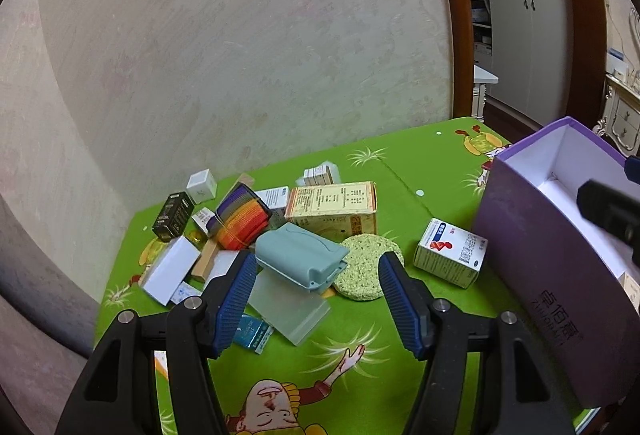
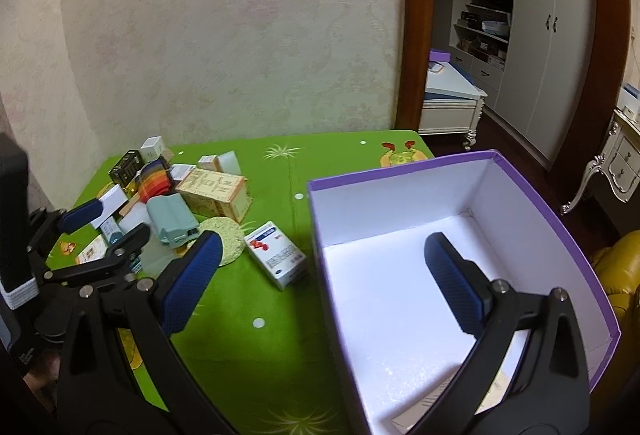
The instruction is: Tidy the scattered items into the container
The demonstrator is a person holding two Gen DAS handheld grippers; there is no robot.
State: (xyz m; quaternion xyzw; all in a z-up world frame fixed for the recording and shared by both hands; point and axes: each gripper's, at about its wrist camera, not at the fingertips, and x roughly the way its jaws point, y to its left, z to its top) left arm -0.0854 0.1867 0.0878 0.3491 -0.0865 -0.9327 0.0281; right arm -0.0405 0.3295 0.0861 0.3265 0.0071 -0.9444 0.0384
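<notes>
Scattered boxes lie in a pile on the green cartoon tablecloth (image 1: 360, 335). Among them are a yellow carton (image 1: 332, 207), a rainbow spring toy (image 1: 240, 219), a grey-blue case (image 1: 300, 255), a round green sponge (image 1: 368, 267) and a black box (image 1: 173, 217). A white medicine box (image 1: 450, 253) lies apart beside the purple container (image 1: 540, 255). My left gripper (image 1: 319, 267) hangs open just short of the grey-blue case, its pads touching nothing. In the right wrist view my right gripper (image 2: 323, 241) is open and empty above the container's near left wall (image 2: 320, 219), one finger over the white inside.
A papered wall (image 1: 240, 55) backs the table. A sheet of paper (image 2: 440, 407) lies in the container's near corner. A doorway with a wooden frame (image 2: 418, 27) opens to the right, and a yellow seat (image 2: 618, 267) stands just past the container.
</notes>
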